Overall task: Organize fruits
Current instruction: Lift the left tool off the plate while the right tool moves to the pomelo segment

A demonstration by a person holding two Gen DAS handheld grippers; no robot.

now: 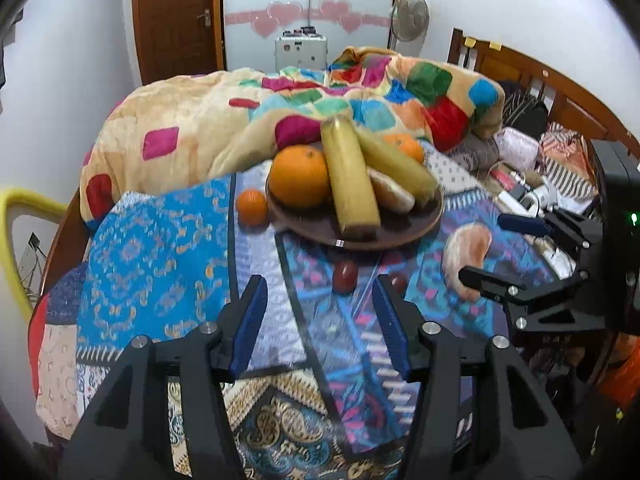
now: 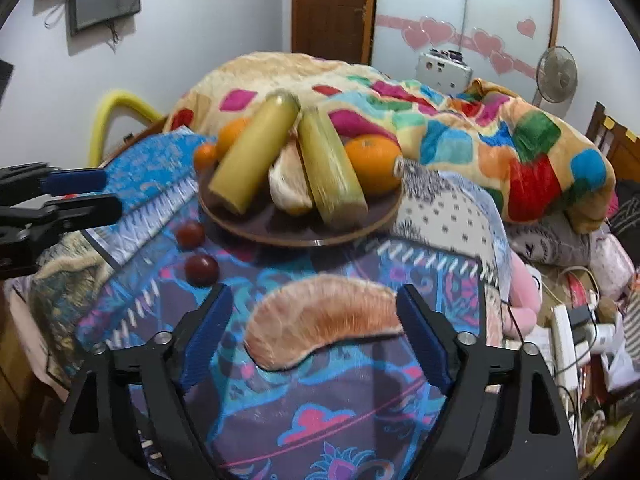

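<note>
A brown plate (image 1: 400,236) (image 2: 360,228) on the patterned bedspread holds two wrapped corn cobs (image 1: 350,180) (image 2: 256,152), oranges (image 1: 298,178) (image 2: 372,164) and a pomelo wedge (image 2: 288,188). A small tangerine (image 1: 252,206) lies left of the plate. Two dark red fruits (image 1: 344,276) (image 2: 202,270) lie in front of it. A loose pomelo wedge (image 2: 320,316) (image 1: 466,256) lies between my right gripper's open fingers (image 2: 314,306), not gripped. My left gripper (image 1: 320,292) is open and empty, just short of the red fruits. Each gripper shows in the other view (image 1: 484,248) (image 2: 104,194).
A colourful rumpled quilt (image 1: 280,112) lies behind the plate. The wooden headboard (image 1: 540,76) and clutter with a power strip (image 2: 564,344) are at the right. A yellow chair (image 1: 16,208) stands off the left edge of the bed.
</note>
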